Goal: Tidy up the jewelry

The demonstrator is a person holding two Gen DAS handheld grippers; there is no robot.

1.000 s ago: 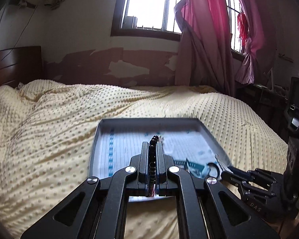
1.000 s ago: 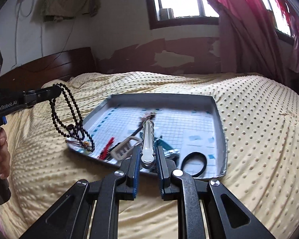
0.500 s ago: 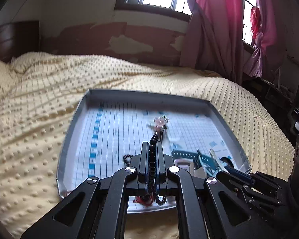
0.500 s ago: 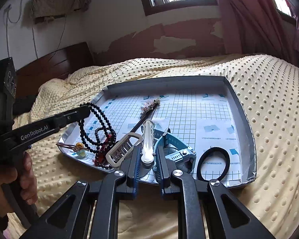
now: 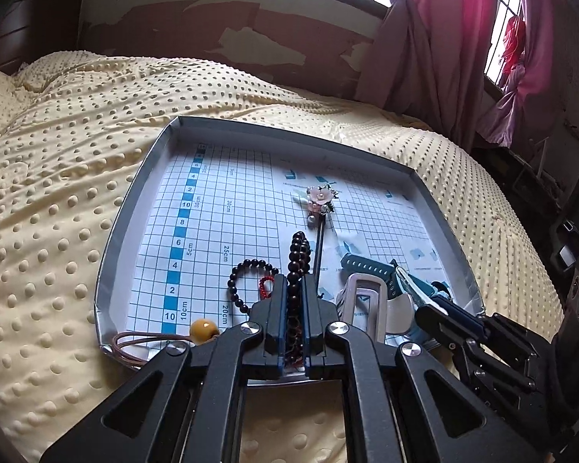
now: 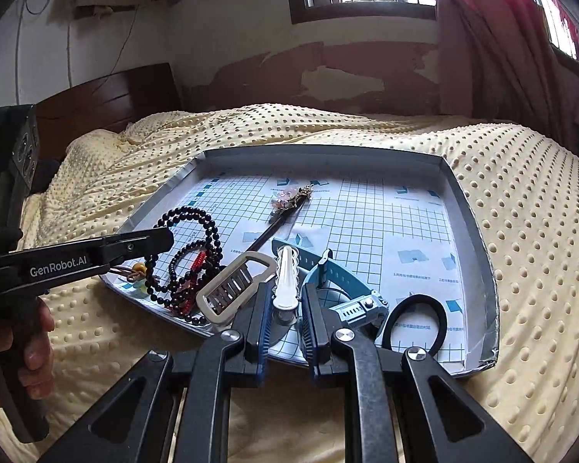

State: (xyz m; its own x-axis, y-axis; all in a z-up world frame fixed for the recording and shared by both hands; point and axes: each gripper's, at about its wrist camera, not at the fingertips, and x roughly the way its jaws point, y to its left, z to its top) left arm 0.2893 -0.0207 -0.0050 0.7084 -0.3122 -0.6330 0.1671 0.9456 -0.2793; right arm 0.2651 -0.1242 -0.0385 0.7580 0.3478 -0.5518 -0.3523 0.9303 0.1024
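Observation:
A grey tray (image 5: 135, 208) (image 6: 471, 212) lined with grid paper lies on the bed. My left gripper (image 5: 294, 283) (image 6: 164, 237) is shut on a black bead necklace (image 5: 299, 254) (image 6: 208, 227). Its loops, red cord and yellow bead (image 5: 204, 328) rest on the tray's near left corner. My right gripper (image 6: 287, 295) (image 5: 438, 305) is shut on a white hair clip (image 6: 285, 274), low over the tray's front edge. A silver buckle (image 6: 231, 289) lies just left of the clip, a teal watch (image 6: 328, 276) just right. A flower hairpin (image 5: 320, 198) (image 6: 289, 196) lies mid-tray.
A black hair tie (image 6: 417, 320) lies in the tray's near right corner. The yellow dotted bedspread (image 5: 58, 177) surrounds the tray. A dark wooden headboard (image 6: 108, 104) is at the far left, pink curtains (image 5: 436, 38) at the right. A person's hand (image 6: 34, 355) holds the left gripper's handle.
Both grippers have come down and closer to the tray. The necklace, which hung in the air beside the tray, now has its lower loops lying on the grid paper.

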